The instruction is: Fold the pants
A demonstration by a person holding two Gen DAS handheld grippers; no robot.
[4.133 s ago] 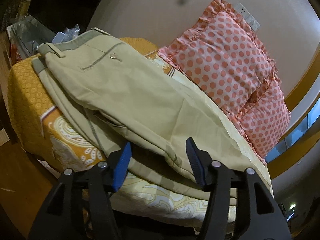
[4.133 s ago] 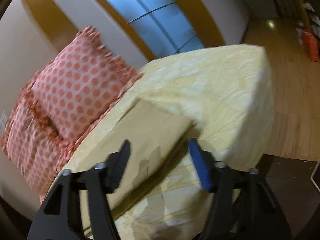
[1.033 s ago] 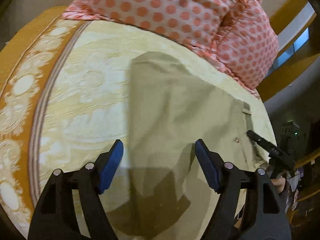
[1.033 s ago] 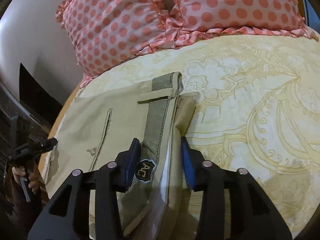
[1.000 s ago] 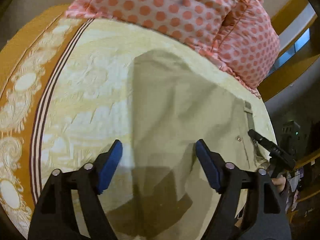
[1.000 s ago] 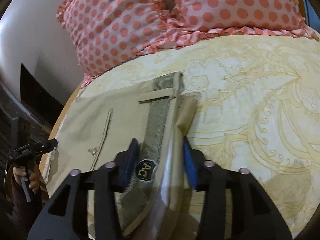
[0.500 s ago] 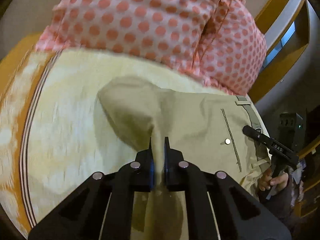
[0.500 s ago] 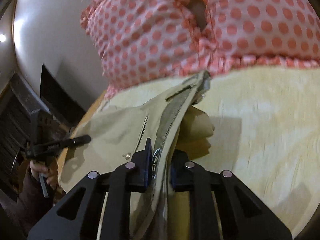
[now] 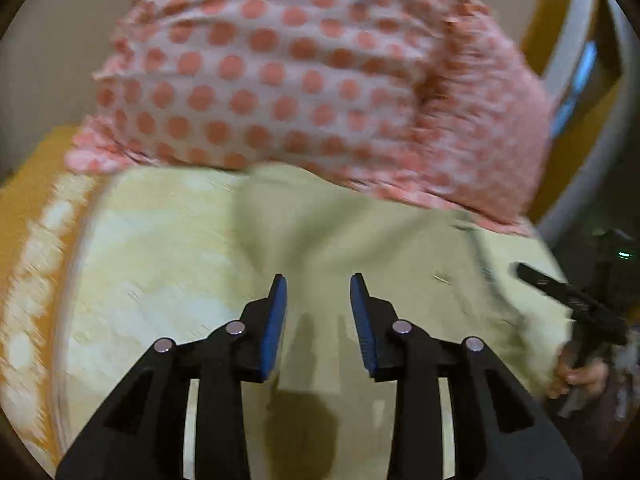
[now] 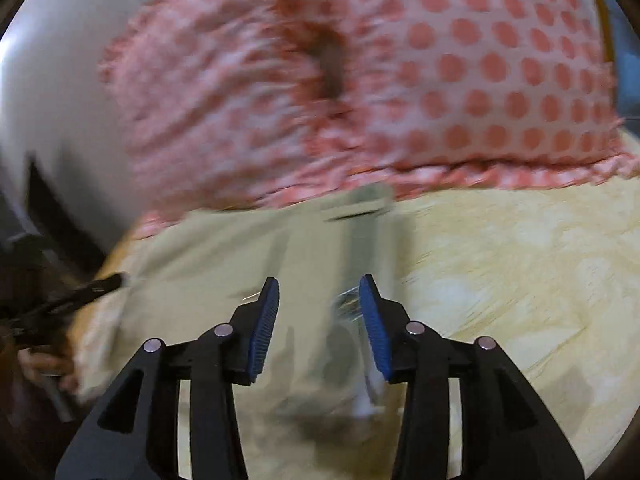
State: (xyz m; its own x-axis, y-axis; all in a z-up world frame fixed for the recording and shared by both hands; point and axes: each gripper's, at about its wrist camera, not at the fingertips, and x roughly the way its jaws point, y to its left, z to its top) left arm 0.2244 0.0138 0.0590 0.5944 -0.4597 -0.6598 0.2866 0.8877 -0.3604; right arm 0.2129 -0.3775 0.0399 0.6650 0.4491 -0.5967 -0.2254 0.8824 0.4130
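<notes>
The khaki pants [image 9: 360,240] lie folded on the yellow bed cover [image 9: 152,264], close under the pink dotted pillows. My left gripper [image 9: 318,300] is open just above the folded end of the pants, holding nothing. In the right wrist view the pants [image 10: 240,248] show their olive waistband [image 10: 366,236] pointing toward the pillows. My right gripper [image 10: 318,304] is open over the waistband end and holds nothing. Both views are blurred by motion.
Two pink polka-dot pillows [image 9: 288,68] stand against the wall behind the pants; they also show in the right wrist view [image 10: 460,80]. The bed cover has an orange border [image 9: 28,216] at the left. The other gripper shows at the frame edge [image 9: 576,300].
Both grippers were shut on the pants half a second ago; now both are open and the cloth lies released on the bed, nearer the pillows.
</notes>
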